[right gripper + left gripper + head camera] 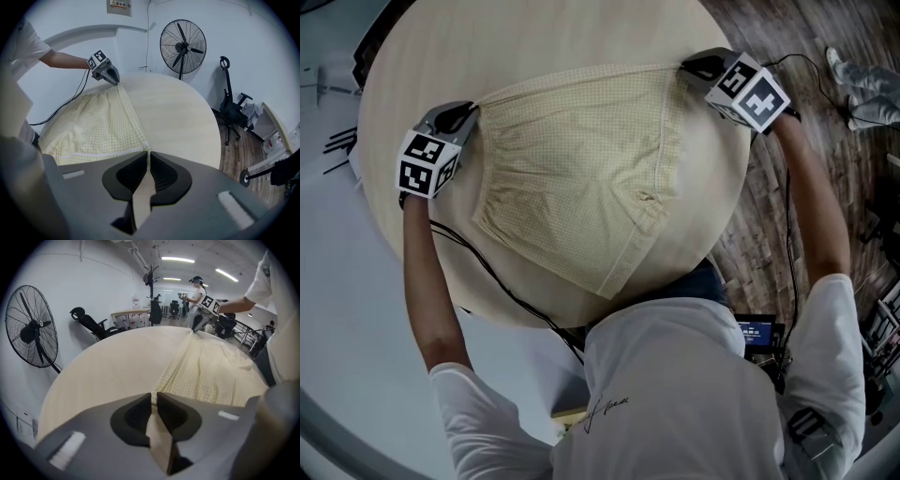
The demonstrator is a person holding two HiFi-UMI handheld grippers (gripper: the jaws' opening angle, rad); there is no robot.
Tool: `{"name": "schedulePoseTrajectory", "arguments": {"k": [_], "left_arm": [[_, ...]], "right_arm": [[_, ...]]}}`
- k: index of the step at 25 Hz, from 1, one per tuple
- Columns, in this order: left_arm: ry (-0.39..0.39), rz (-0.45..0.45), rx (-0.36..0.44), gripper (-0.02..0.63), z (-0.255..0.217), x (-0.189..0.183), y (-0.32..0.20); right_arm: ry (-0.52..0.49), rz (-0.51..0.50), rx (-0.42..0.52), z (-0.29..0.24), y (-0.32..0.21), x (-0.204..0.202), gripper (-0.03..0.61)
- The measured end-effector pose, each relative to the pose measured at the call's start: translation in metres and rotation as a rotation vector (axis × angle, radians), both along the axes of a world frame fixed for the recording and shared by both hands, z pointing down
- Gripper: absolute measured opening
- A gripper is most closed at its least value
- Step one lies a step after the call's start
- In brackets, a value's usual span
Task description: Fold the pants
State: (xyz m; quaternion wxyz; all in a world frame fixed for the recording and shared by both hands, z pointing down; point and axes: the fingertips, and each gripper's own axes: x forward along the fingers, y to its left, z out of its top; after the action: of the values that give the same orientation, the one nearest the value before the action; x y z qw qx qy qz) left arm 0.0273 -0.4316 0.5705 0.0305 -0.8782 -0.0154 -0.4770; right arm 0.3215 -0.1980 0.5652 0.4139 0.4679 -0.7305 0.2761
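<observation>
Left gripper is nipped onto the far-left corner of the pants, its jaws a narrow slit with only cloth between them. Right gripper pinches the far-right corner, closed even tighter. That far edge runs taut from one to the other, which looks like a two-corner hold, ready to carry the edge over for a fold. The rest lies flat on the round table, spreading nearer, toward the person.

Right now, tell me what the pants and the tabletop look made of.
Pants: thin woven cloth, likely cotton, matte pale yellow with fine checks; it wrinkles and drapes softly. Tabletop: smooth pale wood or wood-look laminate, faint grain, low sheen; which one is unclear.
</observation>
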Motion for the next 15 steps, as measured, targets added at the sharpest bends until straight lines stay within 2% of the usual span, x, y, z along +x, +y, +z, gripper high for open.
{"name": "schedulePoseTrajectory", "arguments": {"k": [7, 15], "left_arm": [[-0.003, 0.040, 0.035, 0.100, -0.014, -0.001, 0.000], [0.025, 0.026, 0.063, 0.100, -0.031, -0.003, 0.009]], "right_arm": [[0.006, 0.001, 0.018, -0.016, 0.008, -0.009, 0.021], [0.015, -0.010, 0.039, -0.037, 0.026, -0.019, 0.021]]}}
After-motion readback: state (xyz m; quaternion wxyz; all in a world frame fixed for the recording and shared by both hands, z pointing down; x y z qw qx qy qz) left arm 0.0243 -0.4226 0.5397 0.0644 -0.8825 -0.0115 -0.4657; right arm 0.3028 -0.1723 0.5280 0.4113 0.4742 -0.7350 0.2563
